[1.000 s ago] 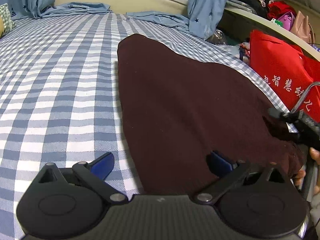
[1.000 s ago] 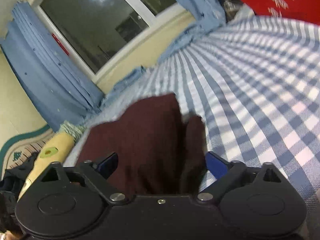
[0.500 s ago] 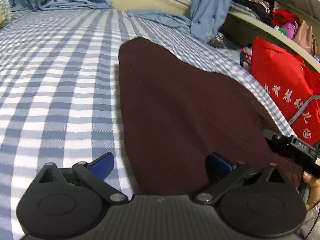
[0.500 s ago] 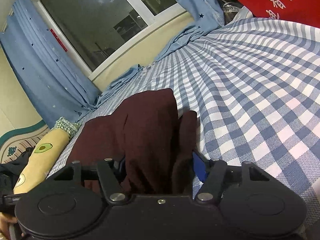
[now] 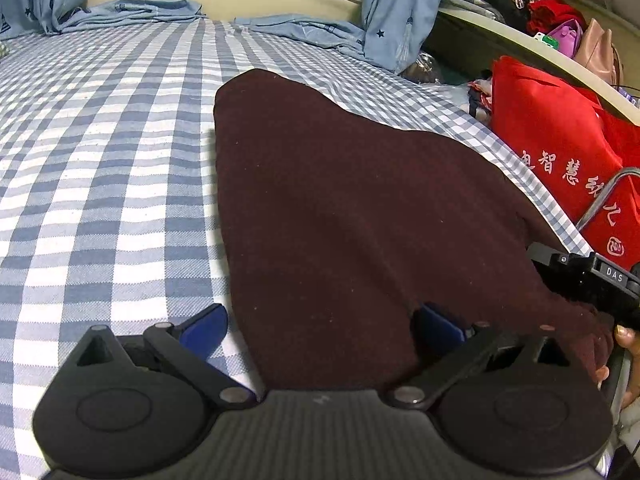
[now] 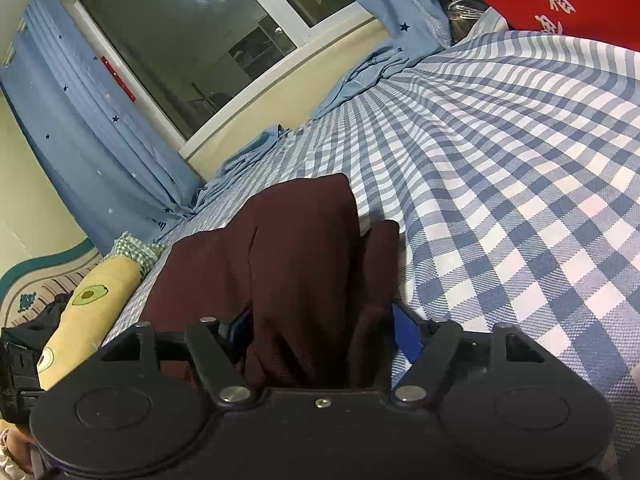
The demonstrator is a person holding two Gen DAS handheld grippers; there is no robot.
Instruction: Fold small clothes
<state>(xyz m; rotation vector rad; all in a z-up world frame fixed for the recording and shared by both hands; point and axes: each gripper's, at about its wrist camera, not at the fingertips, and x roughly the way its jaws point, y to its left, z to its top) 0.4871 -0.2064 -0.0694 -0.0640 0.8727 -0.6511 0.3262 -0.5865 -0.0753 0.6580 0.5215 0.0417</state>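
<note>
A dark red garment (image 5: 360,208) lies spread flat on the blue-and-white checked bed sheet (image 5: 100,160). My left gripper (image 5: 322,328) hovers open over its near edge. The left pad is above the sheet, the right pad above the cloth, and neither presses. In the right wrist view a corner of the garment (image 6: 304,248) is bunched up between the blue pads of my right gripper (image 6: 320,332). Its jaws are opening slightly, with the cloth still filling the gap and touching both pads. That right gripper (image 5: 580,276) also shows at the garment's right corner.
A red bag (image 5: 560,140) with white characters stands beside the bed on the right. Blue curtains (image 6: 100,140) and a dark window (image 6: 208,40) lie beyond. An avocado-print pillow (image 6: 92,304) rests at the bed's left end. A cluttered shelf (image 5: 552,20) runs along the right.
The right gripper's jaws closed in from wide onto the bunched garment corner, then eased a little wider. The left gripper drifted slightly along the garment's edge and stayed open.
</note>
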